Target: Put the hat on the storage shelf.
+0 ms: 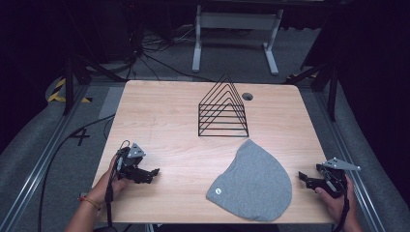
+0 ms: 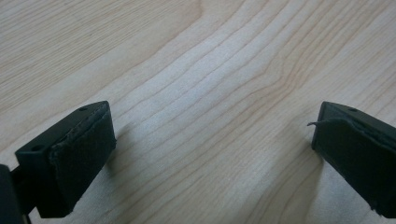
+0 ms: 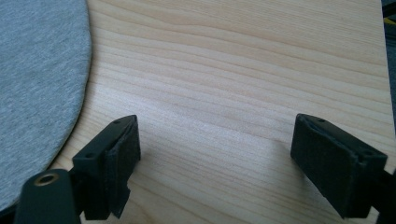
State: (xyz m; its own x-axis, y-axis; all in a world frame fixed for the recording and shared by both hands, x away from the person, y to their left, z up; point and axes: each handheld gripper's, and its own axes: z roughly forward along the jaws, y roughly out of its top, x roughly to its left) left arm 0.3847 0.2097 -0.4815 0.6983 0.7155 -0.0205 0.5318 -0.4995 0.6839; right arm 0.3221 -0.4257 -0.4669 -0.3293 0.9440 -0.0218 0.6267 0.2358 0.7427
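Note:
A grey cloth cap (image 1: 254, 183) lies flat on the wooden table (image 1: 164, 121), front right of centre, with a small round logo near its front left edge. Behind it stands a black wire rack (image 1: 223, 110) with triangular dividers. My left gripper (image 1: 153, 172) rests low at the table's front left, open, with bare wood between its jaws (image 2: 210, 140). At the front right edge my right gripper (image 1: 303, 178) is open too, just right of the cap; the cap's rim (image 3: 42, 84) lies left of its jaws.
A round cable hole (image 1: 247, 96) sits in the table beside the rack. Beyond the table are a white desk frame (image 1: 237, 29), loose cables on grey floor and dark stands at both sides.

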